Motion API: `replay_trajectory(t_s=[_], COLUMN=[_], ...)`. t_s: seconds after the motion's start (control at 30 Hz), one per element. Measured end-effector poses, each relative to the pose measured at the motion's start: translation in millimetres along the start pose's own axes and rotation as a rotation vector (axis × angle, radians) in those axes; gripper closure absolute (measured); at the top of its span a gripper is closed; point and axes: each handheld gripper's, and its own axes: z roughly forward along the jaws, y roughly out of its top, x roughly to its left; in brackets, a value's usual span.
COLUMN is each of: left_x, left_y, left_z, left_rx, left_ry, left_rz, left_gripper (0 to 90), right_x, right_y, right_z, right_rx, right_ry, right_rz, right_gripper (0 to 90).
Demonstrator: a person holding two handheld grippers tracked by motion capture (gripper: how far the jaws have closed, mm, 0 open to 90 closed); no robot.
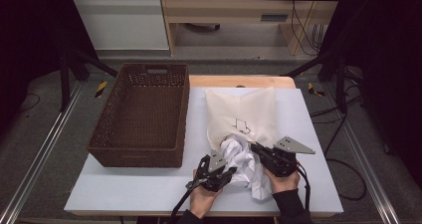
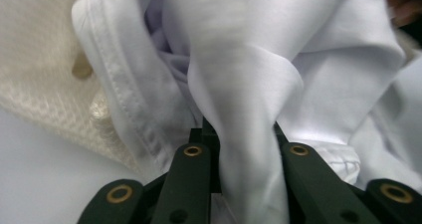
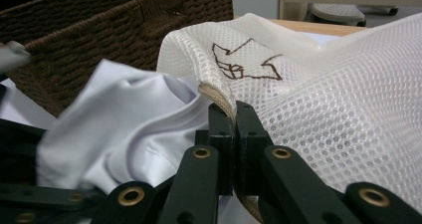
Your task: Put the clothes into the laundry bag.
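Holding the mouth of the cream mesh laundry bag (image 1: pixel 242 115) taut, the right gripper (image 1: pixel 260 150) has its jaws pressed together on the bag's tan hemmed edge, as the right gripper view shows, with the rim (image 3: pixel 217 97) pinched right between the two black jaws. That grip seems meant to keep the opening lifted and steady so the other hand can work the cloth through it. The left gripper (image 1: pixel 225 170) is clamped on a thick fold of the white garment (image 1: pixel 244 163), which in the left gripper view runs down between the jaws and bulges out above them (image 2: pixel 249 84). The garment lies bunched at the near end of the bag, partly in its mouth and partly spilled onto the pale counter (image 1: pixel 124 189) between the two hands. Whether it is being fed in or drawn out I cannot tell from this moment alone. The brown woven basket (image 1: pixel 141 115) stands just left of the bag, touching nothing, probably where bag or garment is to go afterward. The bag lies flat with its printed mark (image 1: pixel 242 126) facing up.
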Motion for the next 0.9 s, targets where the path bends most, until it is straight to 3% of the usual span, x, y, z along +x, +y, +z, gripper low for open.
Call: replay_trajectory(t_s=[0.03, 0.07, 0.1, 0.2, 0.33, 0.43, 0.5, 0.53, 0.57, 0.6, 0.67, 0.77, 0.83, 0.87, 0.9], left_x=[-3.9, -13.2, -13.2, -22.6, -17.7, -5.3, 6.5, 6.5, 11.7, 16.4, 17.2, 15.0, 14.7, 13.3, 13.3], left_y=[5.6, 17.9, 17.9, 40.7, 50.0, 50.1, 40.8, 40.8, 37.4, 34.4, 34.5, 33.4, 32.3, 30.2, 30.2], left_z=[-4.5, -11.6, -11.6, -14.9, -4.4, 22.1, 49.2, 49.2, 58.4, 67.0, 69.0, 66.3, 62.9, 52.3, 52.3], left_rx=[-0.015, -0.043, -0.043, -0.053, -0.013, 0.074, 0.147, 0.147, 0.177, 0.176, 0.179, 0.177, 0.175, 0.133, 0.133], left_ry=[-0.009, -0.009, -0.009, 0.007, 0.001, 0.036, 0.081, 0.081, 0.084, 0.084, 0.082, 0.082, 0.072, 0.033, 0.033], left_rz=[0.011, 0.055, 0.055, 0.13, 0.125, 0.115, 0.101, 0.101, 0.098, 0.088, 0.089, 0.122, 0.111, 0.076, 0.076], left_gripper=[80.9, 81.1, 81.2, 81.2, 81.0, 80.3, 79.4, 79.2, 79.2, 78.8, 78.7, 76.0, 72.3, 58.1, 51.5], right_x=[1.1, 4.2, 5.2, 6.8, 4.0, -1.1, -0.6, -0.6, -0.2, 0.1, 0.6, -0.9, -1.3, -3.3, -3.3], right_y=[1.6, 5.8, 8.0, 11.8, 11.9, 8.2, 6.4, 6.4, 6.0, 4.9, 4.2, 4.0, 3.7, 2.3, 2.3], right_z=[-1.6, -6.0, -8.0, -13.8, -15.9, -14.5, -12.1, -12.1, -11.2, -9.0, -7.4, -7.4, -7.7, -7.1, -7.1], right_rx=[-0.008, -0.03, -0.041, -0.067, -0.075, -0.054, -0.04, -0.04, -0.041, -0.035, -0.035, -0.035, -0.034, -0.023, -0.023], right_ry=[0.005, 0.014, 0.015, 0.031, 0.019, 0.009, 0.006, 0.006, 0.011, 0.013, 0.011, 0.002, -0.004, -0.016, -0.016], right_rz=[0.004, -0.002, -0.004, 0.008, 0.023, 0.027, 0.016, 0.016, 0.015, 0.013, 0.016, 0.01, 0.014, 0.01, 0.01], right_gripper=[88.1, 88.1, 88.2, 88.3, 88.3, 88.3, 88.3, 88.3, 88.3, 88.2, 88.2, 88.2, 88.2, 88.1, 88.1])
